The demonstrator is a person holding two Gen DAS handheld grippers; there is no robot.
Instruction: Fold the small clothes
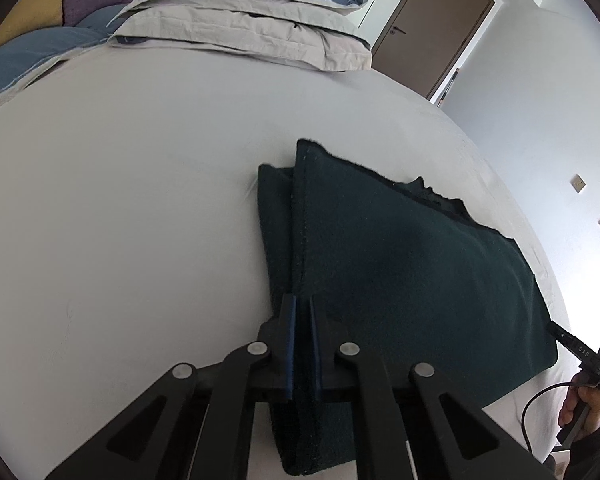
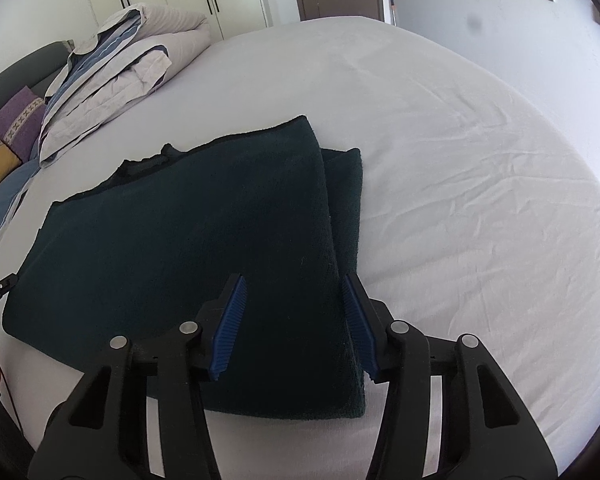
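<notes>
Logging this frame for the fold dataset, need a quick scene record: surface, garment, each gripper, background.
surface: bed, white sheet, lightly creased
garment: dark green cloth, folded in layers, flat on the bed
left gripper: shut on the cloth's edge, fabric pinched between the pads
right gripper: open, jaws straddling the cloth's near corner, pads not pressing
background: stacked duvet at the far end, door behind
</notes>
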